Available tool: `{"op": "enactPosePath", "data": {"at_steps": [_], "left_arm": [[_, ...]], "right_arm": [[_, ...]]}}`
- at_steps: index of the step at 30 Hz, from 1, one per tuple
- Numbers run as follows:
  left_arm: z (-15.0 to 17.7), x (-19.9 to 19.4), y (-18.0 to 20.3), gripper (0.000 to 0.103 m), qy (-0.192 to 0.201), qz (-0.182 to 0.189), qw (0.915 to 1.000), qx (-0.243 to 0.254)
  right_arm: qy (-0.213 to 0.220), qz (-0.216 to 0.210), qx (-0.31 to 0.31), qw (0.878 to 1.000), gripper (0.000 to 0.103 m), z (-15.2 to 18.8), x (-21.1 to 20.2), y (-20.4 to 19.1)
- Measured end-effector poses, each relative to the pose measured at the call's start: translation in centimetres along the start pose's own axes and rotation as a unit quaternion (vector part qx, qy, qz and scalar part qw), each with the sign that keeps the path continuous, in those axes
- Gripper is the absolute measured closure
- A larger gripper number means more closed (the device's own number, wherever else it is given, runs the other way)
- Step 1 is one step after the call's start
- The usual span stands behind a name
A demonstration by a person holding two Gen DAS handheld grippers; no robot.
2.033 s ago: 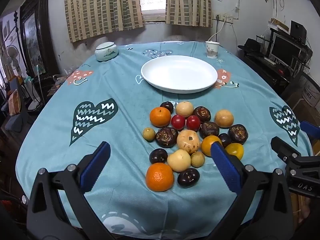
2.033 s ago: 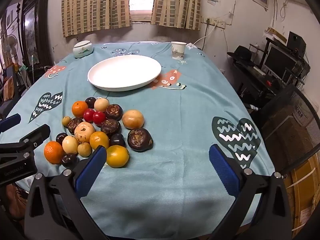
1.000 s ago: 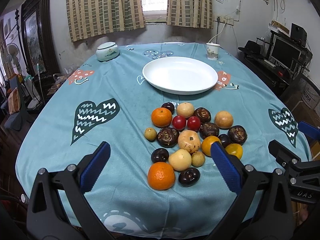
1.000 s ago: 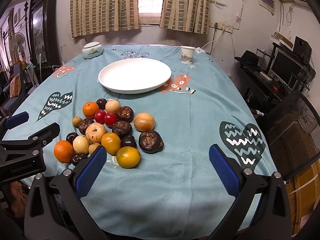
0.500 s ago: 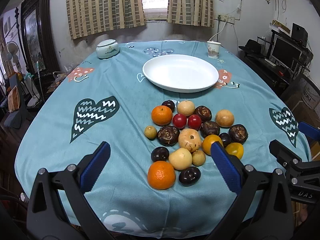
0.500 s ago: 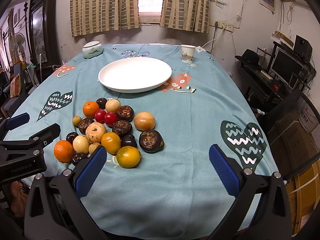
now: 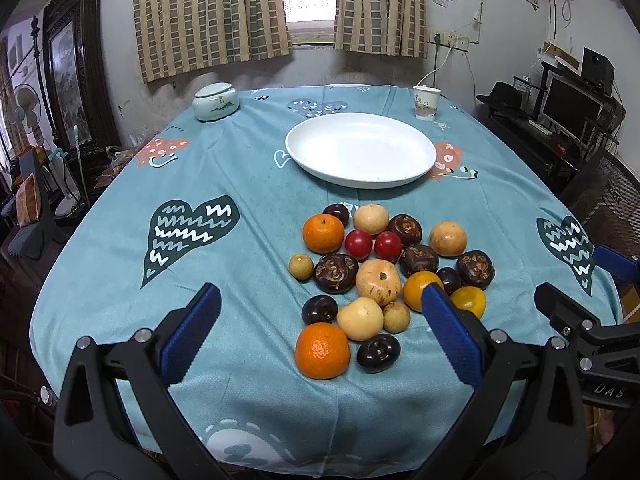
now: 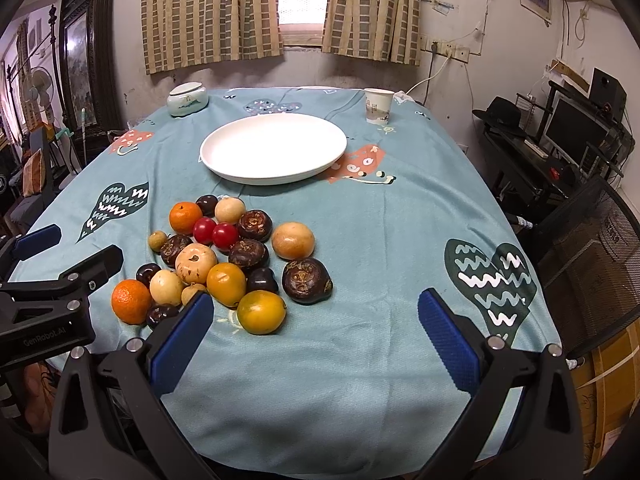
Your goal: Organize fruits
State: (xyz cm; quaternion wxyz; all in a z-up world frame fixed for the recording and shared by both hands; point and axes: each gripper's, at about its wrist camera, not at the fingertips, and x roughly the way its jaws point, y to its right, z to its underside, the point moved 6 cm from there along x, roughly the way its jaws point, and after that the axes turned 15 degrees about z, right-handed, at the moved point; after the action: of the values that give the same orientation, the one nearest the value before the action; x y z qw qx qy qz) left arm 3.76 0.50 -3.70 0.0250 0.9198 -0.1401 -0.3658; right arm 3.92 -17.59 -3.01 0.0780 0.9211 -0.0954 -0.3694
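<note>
A cluster of several fruits lies on the teal tablecloth: oranges (image 7: 322,350) (image 8: 131,301), red cherry tomatoes (image 7: 359,243), dark water chestnuts (image 8: 307,280), pale round fruits (image 7: 378,277) and yellow-orange ones (image 8: 261,312). A large empty white plate (image 7: 361,150) (image 8: 273,148) sits beyond the cluster. My left gripper (image 7: 320,326) is open and empty, held at the near table edge in front of the fruits. My right gripper (image 8: 314,330) is open and empty, to the right of the cluster. Each gripper shows at the edge of the other's view.
A lidded ceramic jar (image 7: 216,102) stands at the far left of the table and a paper cup (image 7: 426,102) at the far right. A desk with a monitor (image 8: 576,128) and a mesh chair (image 8: 592,248) stand right of the table.
Both grippers have shifted only slightly; the views rose and tilted a little. The fruits and the plate have not moved. Both grippers stayed open.
</note>
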Motion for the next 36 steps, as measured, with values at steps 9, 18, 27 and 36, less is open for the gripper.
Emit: {"op": "enactPosePath", "data": {"at_steps": [9,18,27,36], "left_arm": [[0.1,0.0,0.2,0.002,-0.002,0.003,1.0000,0.001],[0.1,0.0,0.4,0.002,-0.004,0.005,1.0000,0.003],[1.8,-0.5,-2.3,0.002,-0.015,-0.007,0.9998,0.010],[6.0,1.0,-5.3,0.002,-0.063,-0.002,0.9976,-0.030]], "right_arm": [[0.001,-0.006,-0.003,1.000,0.001,0.1,-0.2,-0.4],[-0.004,-0.007,-0.001,1.000,0.001,0.2,-0.1,-0.2],[-0.003,-0.003,-0.014,1.000,0.001,1.1,0.2,0.5],[-0.036,-0.114,-0.052,0.991,0.029,3.5,4.1,-3.6]]}}
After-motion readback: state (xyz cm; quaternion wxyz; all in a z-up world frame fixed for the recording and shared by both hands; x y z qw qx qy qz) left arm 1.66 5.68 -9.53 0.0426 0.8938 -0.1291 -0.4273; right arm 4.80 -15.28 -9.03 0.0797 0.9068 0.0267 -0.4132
